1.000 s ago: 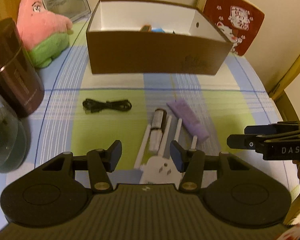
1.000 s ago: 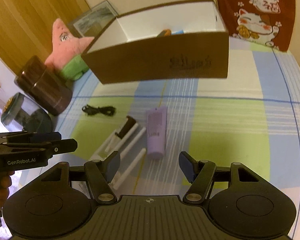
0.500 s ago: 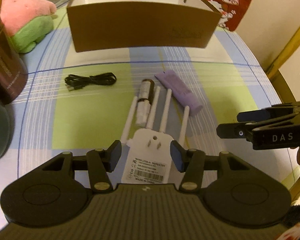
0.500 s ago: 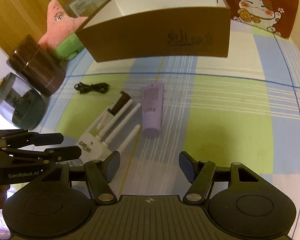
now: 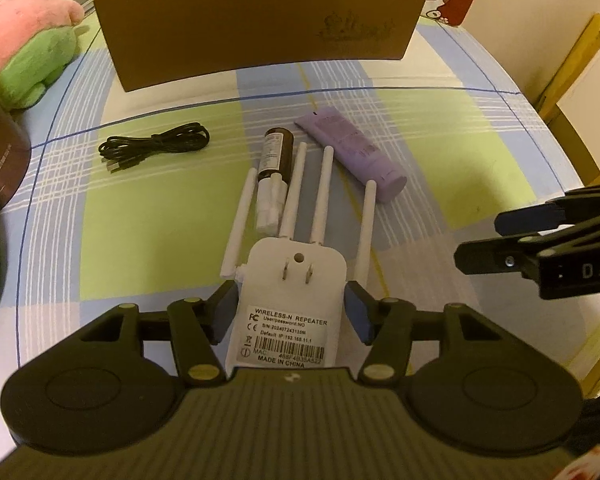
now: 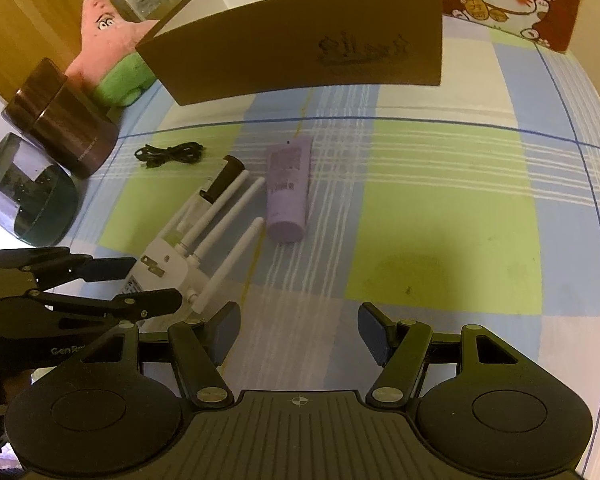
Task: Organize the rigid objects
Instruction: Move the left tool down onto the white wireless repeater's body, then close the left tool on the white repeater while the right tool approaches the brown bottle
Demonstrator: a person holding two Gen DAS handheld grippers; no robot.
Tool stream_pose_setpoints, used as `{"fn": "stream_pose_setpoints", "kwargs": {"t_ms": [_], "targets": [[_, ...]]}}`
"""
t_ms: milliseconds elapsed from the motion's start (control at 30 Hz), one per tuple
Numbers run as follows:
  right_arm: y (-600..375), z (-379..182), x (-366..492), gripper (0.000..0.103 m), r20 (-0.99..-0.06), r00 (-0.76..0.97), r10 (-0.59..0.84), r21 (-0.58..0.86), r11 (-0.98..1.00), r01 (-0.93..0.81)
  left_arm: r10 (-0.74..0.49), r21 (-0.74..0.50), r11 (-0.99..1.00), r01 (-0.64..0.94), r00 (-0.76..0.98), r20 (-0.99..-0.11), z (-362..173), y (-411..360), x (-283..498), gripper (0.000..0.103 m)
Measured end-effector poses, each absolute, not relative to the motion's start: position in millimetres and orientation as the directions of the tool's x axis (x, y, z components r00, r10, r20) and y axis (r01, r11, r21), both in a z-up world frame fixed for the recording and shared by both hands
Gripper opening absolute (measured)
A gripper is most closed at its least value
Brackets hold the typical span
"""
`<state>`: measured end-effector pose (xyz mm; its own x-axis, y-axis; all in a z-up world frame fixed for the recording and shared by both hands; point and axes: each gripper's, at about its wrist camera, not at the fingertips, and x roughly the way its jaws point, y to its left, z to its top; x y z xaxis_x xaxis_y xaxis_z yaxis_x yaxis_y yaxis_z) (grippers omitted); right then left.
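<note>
- Between the pads of the left gripper lies the white wireless repeater, plug prongs up; the jaws stand spread on either side of its body, close to its flanks, though whether they touch it cannot be told.
- Its four antennas point away from the gripper toward the brown cardboard box at the far side of the checked tablecloth.
- A small dark bottle with a white cap lies between the two left antennas.
- A purple tube lies just right of the antennas, apart from the repeater's body.
- A coiled black USB cable sits well to the left.
- The right gripper hovers with jaws wide apart over bare cloth, holding nothing; the purple tube lies ahead of it, the repeater to its left.
- A pink star plush and a dark cylindrical tin stand at the left edge.
</note>
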<state>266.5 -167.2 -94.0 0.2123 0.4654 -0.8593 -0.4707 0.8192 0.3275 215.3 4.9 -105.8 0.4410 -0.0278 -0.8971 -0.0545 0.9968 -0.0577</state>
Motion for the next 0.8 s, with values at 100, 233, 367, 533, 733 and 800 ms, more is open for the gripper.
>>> {"fn": "stream_pose_setpoints", "kwargs": {"t_ms": [100,233,367,533,733,800], "targets": [[-170.1,-96.2,267.9,0.062,-0.863,0.208,0.461,0.330,0.824,-0.460,-0.020,-0.041,0.998,-0.039,0.442,-0.897,-110.2,2.3,217.6,0.056],[-172.3,-98.2,268.9,0.062,-0.864,0.205,0.460,0.332,0.827,-0.454,-0.032,-0.045,0.999,-0.017,0.457,-0.889,-111.6,2.9,214.5,0.053],[-173.7,-100.4,270.1,0.062,-0.866,0.201,0.458,0.334,0.828,-0.452,-0.033,-0.024,0.999,0.026,0.466,-0.884,-112.5,0.9,206.7,0.052],[-174.8,-104.1,272.5,0.062,-0.869,0.196,0.455,0.335,0.831,-0.443,-0.046,-0.026,0.998,0.049,0.457,-0.888,-111.5,1.8,193.6,0.052],[-174.8,-106.8,274.4,0.062,-0.872,0.181,0.455,0.343,0.832,-0.437,-0.049,-0.031,0.998,0.048,0.441,-0.896,-111.6,2.2,191.5,0.054],[-174.4,-107.3,274.8,0.062,-0.872,0.179,0.455,0.344,0.831,-0.438,-0.046,-0.030,0.999,0.044,0.437,-0.898,-113.2,0.5,193.3,0.054]]}}
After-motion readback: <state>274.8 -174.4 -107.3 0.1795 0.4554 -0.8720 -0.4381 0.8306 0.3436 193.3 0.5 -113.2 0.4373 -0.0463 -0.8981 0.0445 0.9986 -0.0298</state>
